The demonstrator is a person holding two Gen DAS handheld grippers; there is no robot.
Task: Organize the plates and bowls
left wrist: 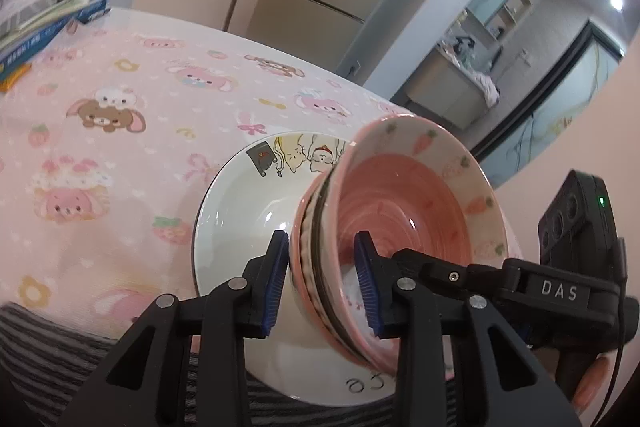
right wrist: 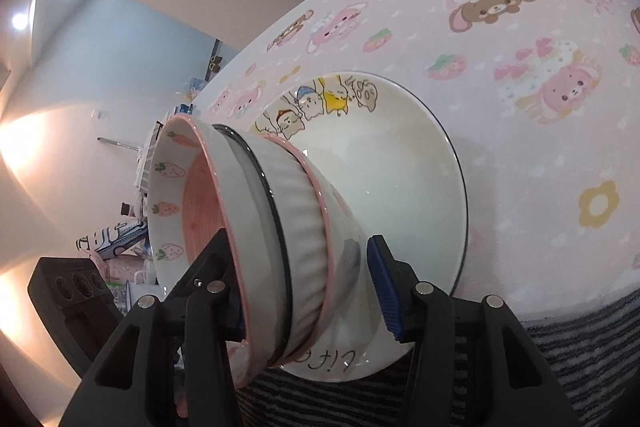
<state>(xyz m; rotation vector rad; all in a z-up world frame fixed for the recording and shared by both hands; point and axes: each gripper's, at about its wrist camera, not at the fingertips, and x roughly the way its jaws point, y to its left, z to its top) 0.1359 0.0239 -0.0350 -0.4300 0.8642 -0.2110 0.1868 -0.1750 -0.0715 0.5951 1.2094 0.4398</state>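
Both claws bracket a nested stack of bowls point(left wrist: 360, 239) tipped on its side over a white cartoon plate point(left wrist: 240, 203) on the pink-clothed surface point(left wrist: 120, 115). From the left wrist view, the left claw point(left wrist: 322, 281) straddles the stacked rims, its left blue pad against the outermost pink rim and its right pad inside the carrot-patterned top bowl point(left wrist: 404, 203); whether both pads actually press cannot be told. From the right wrist view, the right claw point(right wrist: 310, 291) spans the whole stack point(right wrist: 272, 227), one finger hidden inside the top bowl and the other blue pad sitting just beside the bottom bowl's foot, so a firm clamp cannot be confirmed there either.

Three bowls appear nested, a ribbed grey one between two pink-rimmed ones, with the stack's lower edge over the plate's near rim, close to the surface's edge above a striped rug point(right wrist: 580, 359). The step in hand looks like seating the stacked bowls onto the plate. Next, the stack likely needs righting onto its foot near the plate's centre, with the grip kept until the bowls rest level.
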